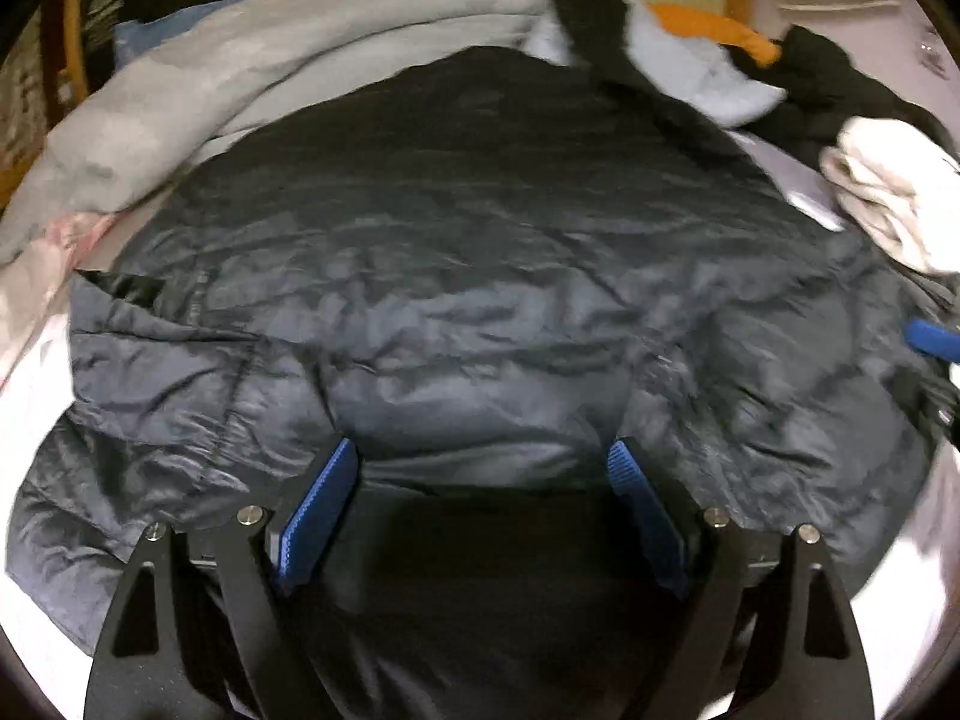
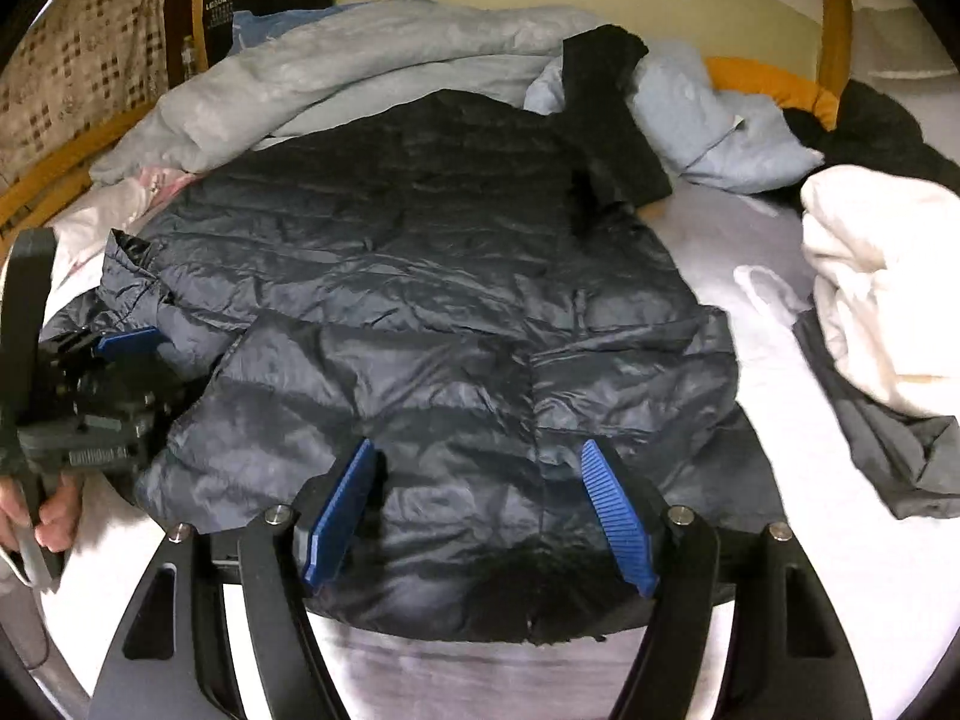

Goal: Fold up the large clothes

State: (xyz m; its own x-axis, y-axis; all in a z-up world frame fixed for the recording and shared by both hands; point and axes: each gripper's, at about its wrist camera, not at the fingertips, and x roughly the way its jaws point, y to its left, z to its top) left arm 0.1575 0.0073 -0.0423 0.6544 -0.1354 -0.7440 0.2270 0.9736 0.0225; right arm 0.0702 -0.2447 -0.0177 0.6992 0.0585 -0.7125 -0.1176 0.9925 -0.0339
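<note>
A dark navy puffer jacket point(image 1: 480, 252) point(image 2: 420, 276) lies spread flat on the white bed sheet point(image 2: 708, 240), with one sleeve folded across its front. My left gripper point(image 1: 483, 450) hovers over the jacket's near part, jaws wide apart and nothing pinched between the blue pads. My right gripper point(image 2: 478, 450) stands open above the jacket's hem, also with nothing between its pads. In the right wrist view the left gripper point(image 2: 114, 360) sits over the jacket's left edge, held by a hand point(image 2: 48, 516). A blue pad point(image 1: 933, 341) of the right gripper shows at the left wrist view's right edge.
A grey duvet point(image 2: 336, 72) is bunched along the far side. Light blue point(image 2: 720, 132), black point(image 2: 612, 96) and white point(image 2: 882, 288) clothes lie at the far right, beside an orange pillow point(image 2: 774, 87). A grey garment point(image 2: 888, 450) lies on the right. The wooden bed frame point(image 2: 837, 18) stands behind.
</note>
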